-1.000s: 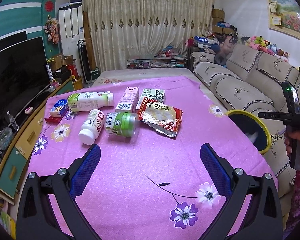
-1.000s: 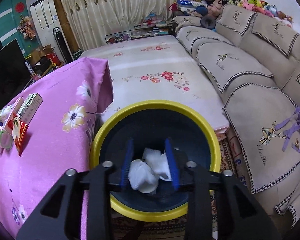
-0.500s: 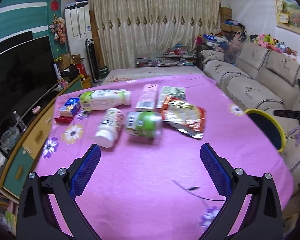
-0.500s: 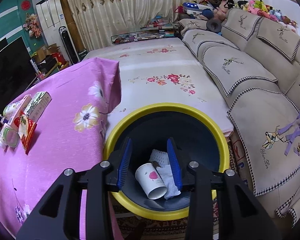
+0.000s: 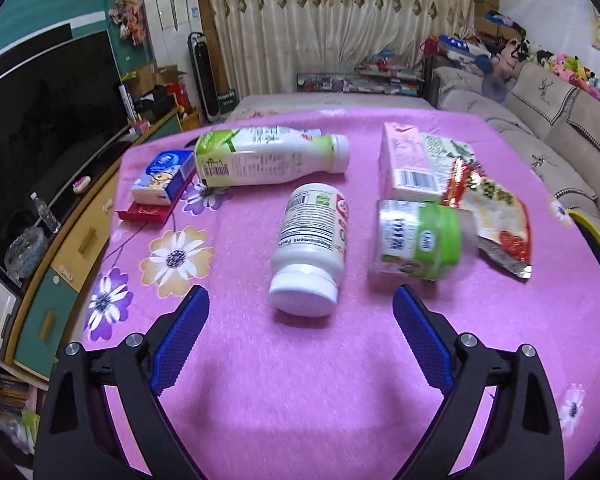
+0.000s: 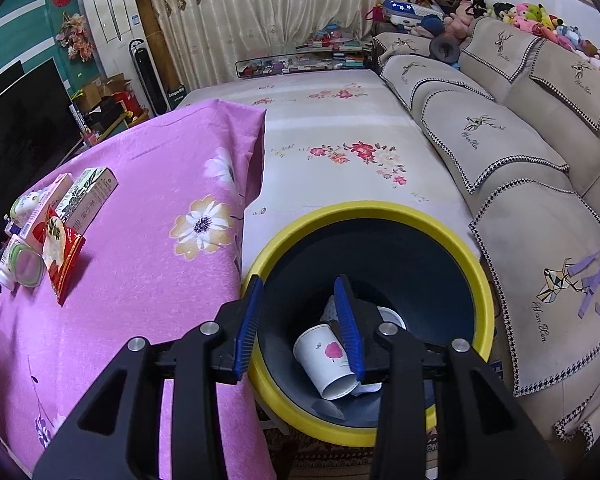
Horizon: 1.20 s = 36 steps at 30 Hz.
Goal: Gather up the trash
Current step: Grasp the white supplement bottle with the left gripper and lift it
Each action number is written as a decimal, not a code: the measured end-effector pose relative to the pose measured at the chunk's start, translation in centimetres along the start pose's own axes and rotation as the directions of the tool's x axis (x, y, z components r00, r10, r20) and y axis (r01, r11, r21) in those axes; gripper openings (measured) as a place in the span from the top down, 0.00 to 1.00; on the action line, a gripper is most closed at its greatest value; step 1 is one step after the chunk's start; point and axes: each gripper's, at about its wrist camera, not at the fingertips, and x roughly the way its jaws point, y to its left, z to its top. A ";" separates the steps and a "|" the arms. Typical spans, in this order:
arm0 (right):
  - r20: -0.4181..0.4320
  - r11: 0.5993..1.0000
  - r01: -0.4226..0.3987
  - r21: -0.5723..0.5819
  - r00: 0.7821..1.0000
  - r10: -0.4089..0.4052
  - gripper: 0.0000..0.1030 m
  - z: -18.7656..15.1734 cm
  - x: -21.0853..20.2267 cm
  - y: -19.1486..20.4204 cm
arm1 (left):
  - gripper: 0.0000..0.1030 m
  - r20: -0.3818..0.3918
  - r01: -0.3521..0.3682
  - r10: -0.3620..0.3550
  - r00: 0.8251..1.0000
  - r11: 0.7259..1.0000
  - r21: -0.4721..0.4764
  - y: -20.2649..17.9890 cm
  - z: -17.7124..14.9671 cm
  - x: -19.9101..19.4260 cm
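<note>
Trash pickup at a worktop [image 5: 300,380] draped in pink floral cloth: we hold the left gripper [image 5: 300,312] low over the cloth with its blue-padded fingers [image 5: 180,336] spread wide and nothing between them. The white plastic supplement bottle with a white cap [image 5: 310,248] lies on its side just ahead of the gap, cap toward us, body angled slightly right. To take it well, we judge it best to centre the fingers on the bottle's label section, not the cap, and close across its width so the round body cannot roll out. A clear jar with a green lid [image 5: 416,240] lies just beside it on the right, close enough to be nudged by the right-hand finger. Behind them lie a large white-and-green drink bottle [image 5: 268,156], a pink carton [image 5: 408,168] and a crumpled red-and-silver snack wrapper [image 5: 496,220].

Our right gripper [image 6: 300,324] hangs above the round dark bin with a yellow rim [image 6: 364,212] beside the worktop, its fingers at a narrow gap and gripping nothing. A white paper cup with a pink heart [image 6: 326,360] lies inside the bin on other white scraps
</note>
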 end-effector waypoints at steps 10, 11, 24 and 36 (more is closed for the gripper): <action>-0.028 1.000 0.000 -0.010 1.000 0.000 0.65 0.1 1.4 0.9 | 0.20 -0.076 0.008 -0.008 0.997 1.000 0.008 1.1 2.7 5.7; -0.030 1.000 0.001 -0.008 1.000 -0.001 0.65 0.1 1.6 0.9 | 0.21 -0.082 0.012 -0.011 0.997 1.000 0.011 1.0 3.0 6.1; -0.033 1.000 -0.015 -0.019 0.999 0.014 0.65 -0.2 1.4 1.4 | 0.55 -0.102 0.052 -0.054 0.993 0.998 -0.030 1.9 3.6 5.9; 0.006 0.999 -0.040 -0.012 0.999 0.040 0.65 -1.4 -1.4 0.7 | 0.55 0.019 0.126 -0.127 0.992 0.990 0.066 -3.7 0.8 -6.3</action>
